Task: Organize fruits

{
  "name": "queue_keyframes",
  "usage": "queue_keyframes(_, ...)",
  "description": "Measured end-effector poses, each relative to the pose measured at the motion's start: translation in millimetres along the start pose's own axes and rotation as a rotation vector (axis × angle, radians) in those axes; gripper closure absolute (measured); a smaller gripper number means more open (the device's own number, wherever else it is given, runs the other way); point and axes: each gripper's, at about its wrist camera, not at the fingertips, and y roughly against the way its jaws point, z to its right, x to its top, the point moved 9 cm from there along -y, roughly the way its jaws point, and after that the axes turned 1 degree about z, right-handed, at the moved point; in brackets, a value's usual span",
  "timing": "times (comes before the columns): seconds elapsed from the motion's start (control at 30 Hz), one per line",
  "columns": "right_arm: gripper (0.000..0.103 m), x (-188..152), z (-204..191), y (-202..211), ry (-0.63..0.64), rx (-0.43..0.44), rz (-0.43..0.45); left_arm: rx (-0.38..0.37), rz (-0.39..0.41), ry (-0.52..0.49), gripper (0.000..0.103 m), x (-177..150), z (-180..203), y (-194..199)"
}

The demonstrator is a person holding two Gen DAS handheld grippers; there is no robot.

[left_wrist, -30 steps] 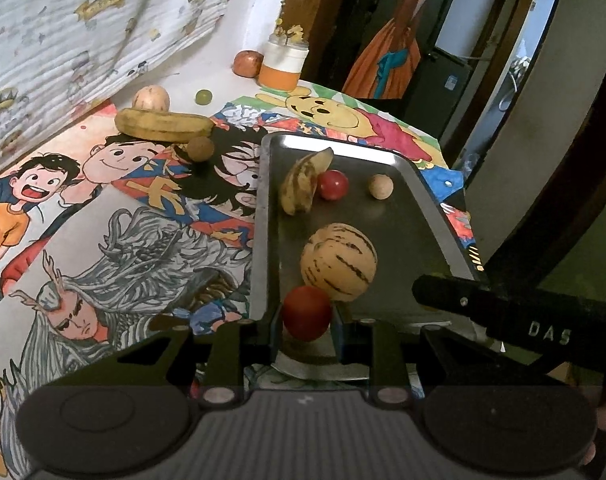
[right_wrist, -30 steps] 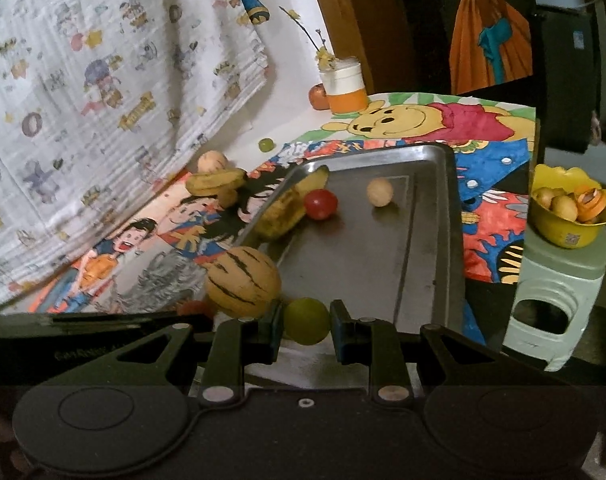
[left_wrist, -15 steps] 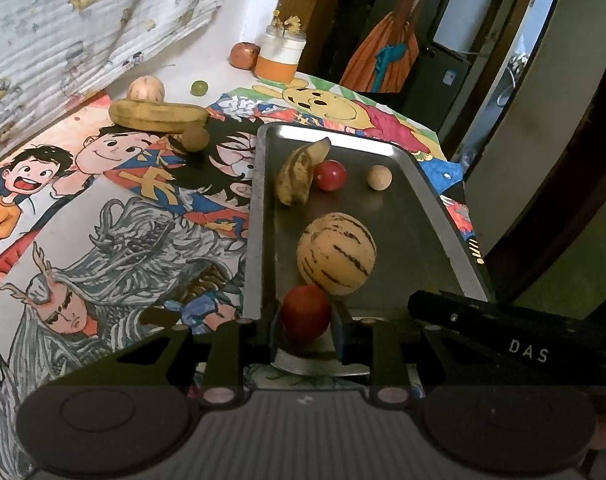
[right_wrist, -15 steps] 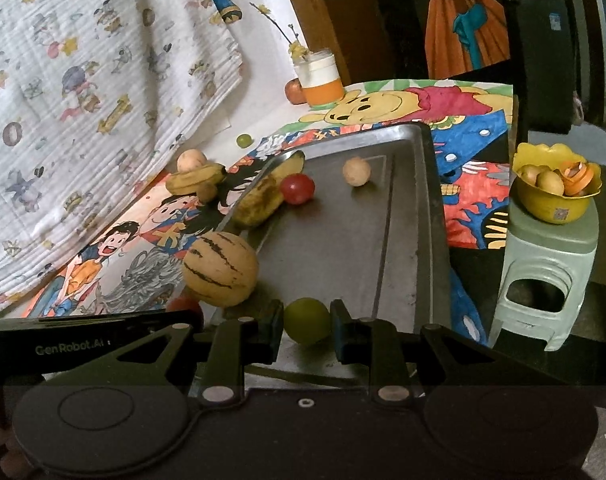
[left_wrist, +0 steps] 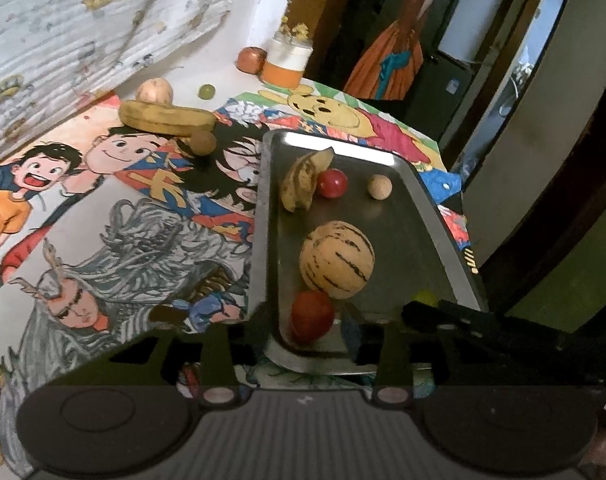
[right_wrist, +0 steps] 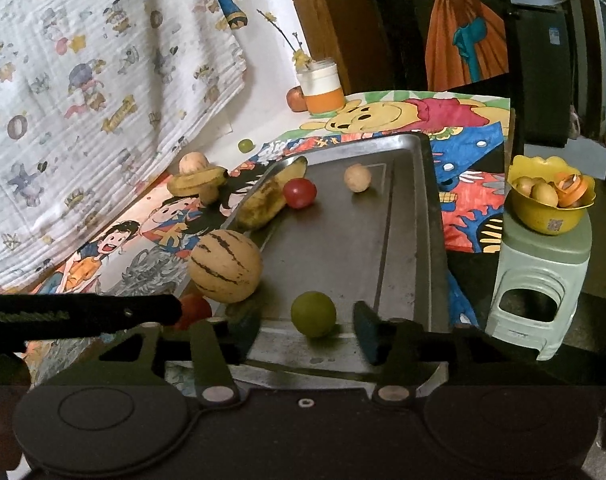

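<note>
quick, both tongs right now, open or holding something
left tongs: open, jaws just opened; red fruit sits loose between them on the tray
right tongs: open, jaws just opened; green fruit released between them

We see a cartoon cloth (left_wrist: 115,216) spread over the table, a yellow bear (right_wrist: 367,114) drawn at its far edge. At the table's far corner stands a white and orange jar (right_wrist: 321,88) with yellow sprigs in it. A printed sheet (right_wrist: 83,80) hangs along the table's left edge. Off its right edge stands a pale green stool (right_wrist: 539,280). An orange garment (right_wrist: 469,24) hangs beyond the far edge.
</note>
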Motion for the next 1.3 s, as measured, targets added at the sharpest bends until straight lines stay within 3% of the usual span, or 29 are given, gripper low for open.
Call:
queue_keyframes(0.17, 0.026, 0.1, 0.3, 10.0, -0.018, 0.000, 0.018, 0.001, 0.021, 0.025, 0.041, 3.6, -7.1, 16.5)
queue_keyframes(0.33, 0.005, 0.2, -4.6, 27.1, -0.024, -0.018, 0.050, 0.020, 0.052, 0.039, 0.012, 4.7, -17.0, 34.9)
queue_keyframes(0.43, 0.001, -3.5, -11.2, 37.6, -0.026, -0.025, 0.059, 0.050, 0.079, 0.050, 0.001, 3.5, -24.9, 46.9)
queue_keyframes(0.7, 0.001, -18.0, -33.6, 62.4, -0.006, -0.034, 0.049, 0.134, 0.099, 0.053, 0.001, -10.1, -49.0, 72.7)
queue_keyframes(0.93, 0.001, -43.8, -62.2, 76.8, 0.059, -0.037, -0.013, 0.299, 0.073, 0.009, 0.000, -33.1, -74.8, 91.4)
queue_keyframes(1.3, 0.001, -29.9, -121.3, 92.0, 0.167, 0.037, -0.012, 0.361, 0.110, 0.091, 0.000, -40.5, -114.6, 133.5)
